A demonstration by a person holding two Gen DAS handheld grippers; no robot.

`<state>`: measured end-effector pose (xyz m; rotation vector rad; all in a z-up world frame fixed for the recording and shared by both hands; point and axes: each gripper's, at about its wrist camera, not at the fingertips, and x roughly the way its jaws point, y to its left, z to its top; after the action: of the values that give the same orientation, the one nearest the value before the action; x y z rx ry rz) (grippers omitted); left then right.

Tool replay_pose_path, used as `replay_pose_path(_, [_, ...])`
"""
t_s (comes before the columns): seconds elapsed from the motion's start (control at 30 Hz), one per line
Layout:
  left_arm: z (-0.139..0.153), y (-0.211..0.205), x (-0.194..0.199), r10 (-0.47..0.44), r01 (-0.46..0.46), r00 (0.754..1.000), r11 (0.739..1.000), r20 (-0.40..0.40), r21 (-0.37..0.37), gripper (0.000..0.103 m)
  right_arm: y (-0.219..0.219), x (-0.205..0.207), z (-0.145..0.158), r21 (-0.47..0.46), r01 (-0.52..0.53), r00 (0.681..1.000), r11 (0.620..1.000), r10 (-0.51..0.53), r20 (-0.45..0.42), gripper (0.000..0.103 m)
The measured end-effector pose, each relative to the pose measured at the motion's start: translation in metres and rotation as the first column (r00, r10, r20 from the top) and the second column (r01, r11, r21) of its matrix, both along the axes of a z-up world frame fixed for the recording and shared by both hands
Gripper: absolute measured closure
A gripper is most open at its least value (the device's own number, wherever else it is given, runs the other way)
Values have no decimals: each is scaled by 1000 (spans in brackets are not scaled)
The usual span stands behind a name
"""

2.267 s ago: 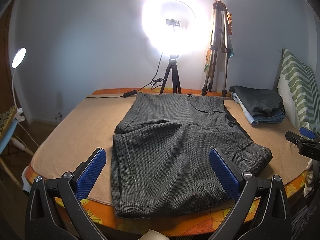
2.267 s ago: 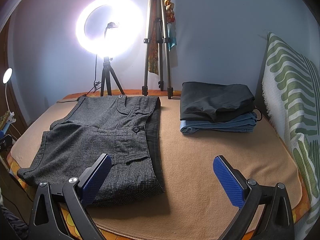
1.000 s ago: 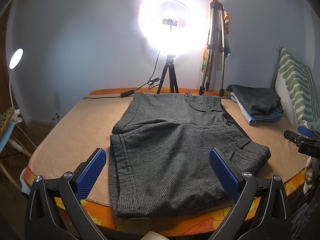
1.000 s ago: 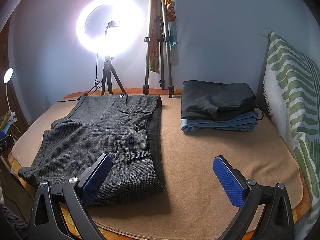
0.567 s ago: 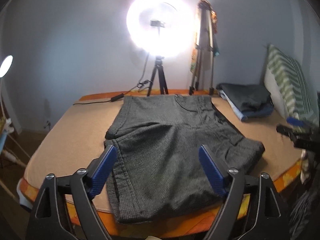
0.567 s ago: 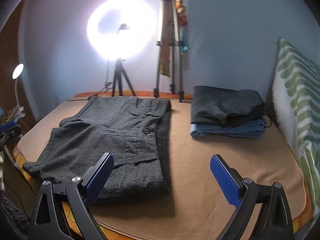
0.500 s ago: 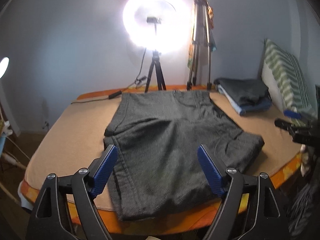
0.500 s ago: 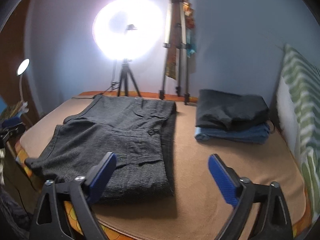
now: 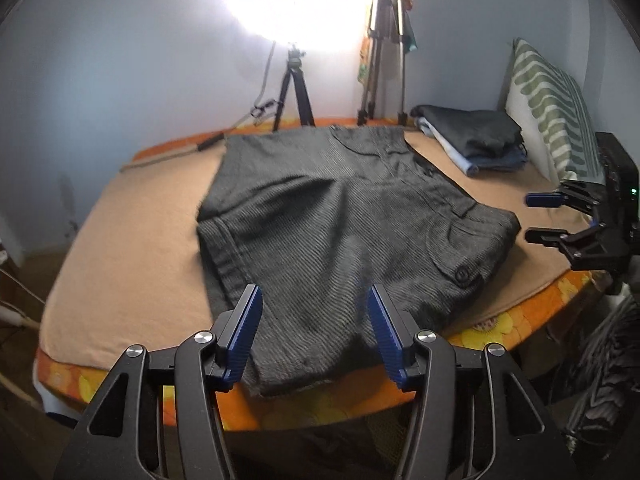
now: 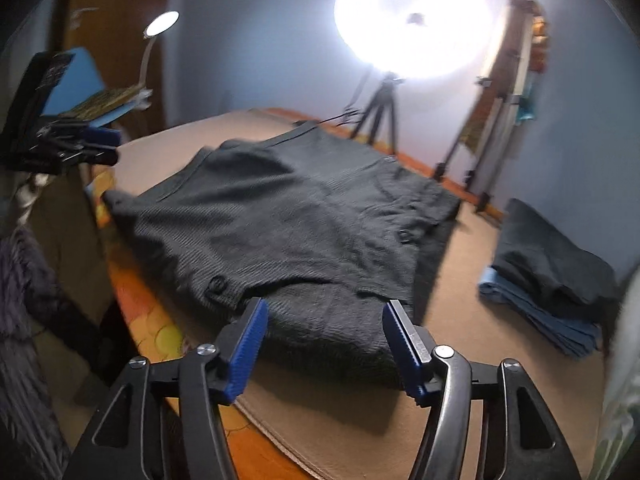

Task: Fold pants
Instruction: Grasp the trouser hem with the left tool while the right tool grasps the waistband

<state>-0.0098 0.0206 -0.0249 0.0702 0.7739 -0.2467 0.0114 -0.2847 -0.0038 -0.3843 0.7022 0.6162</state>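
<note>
Grey checked shorts (image 9: 340,216) lie on a tan blanket, folded lengthwise, waist toward the far wall and leg hems at the near edge. My left gripper (image 9: 314,328) hovers above the near hem; its blue-padded jaws are closing and no cloth is between them. In the right wrist view the same shorts (image 10: 304,220) fill the middle, and my right gripper (image 10: 324,330) hangs over their near corner beside a buttoned pocket, its jaws also closing with nothing pinched. The right gripper (image 9: 540,218) shows side-on at the right edge of the left view, and the left gripper (image 10: 100,146) at the left edge of the right view.
A tan blanket (image 9: 132,240) covers an orange flowered mattress. Folded dark and blue clothes (image 9: 476,140) are stacked at the back right beside a green striped pillow (image 9: 556,120). A lit ring light on a tripod (image 9: 296,4) and a second tripod (image 9: 384,48) stand behind.
Both grippers' jaws have narrowed from wide open to about half. Both hands dropped toward the shorts' near edge; the right view rolled and swung left, bringing the shorts under its jaws.
</note>
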Motion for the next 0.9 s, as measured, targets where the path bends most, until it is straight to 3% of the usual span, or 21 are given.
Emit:
replay_pose_path(0.07, [-3,-5,-1,-23,23,1000,1000,-14,6,50,1,3,-6,-6,-53,998,999,52,-29,44])
replay_pose_path(0.23, [-12,-20,-5,-89,91,995,994,-45,53,53,13,-2,-29,-126,-185,983,975,182,-34,44])
replay_pose_path(0.47, [-28,-30,1,-171,178,980,982,-99,63,55,34,-1,-51,-238,-250,968,939,246,-45,42])
replay_pose_path(0.73, [-39,-39,2,-244,264,960,951,-137,158,54,49,5,-66,-346,-262,963,901,265,-39,41])
replay_pose_path(0.83, [-41,-36,2,-254,279,957,941,-142,192,53,49,8,-68,-340,-271,962,901,266,-62,53])
replay_pose_path(0.9, [-42,-31,0,-252,276,959,934,-131,228,53,47,13,-65,-323,-245,969,914,237,-65,74])
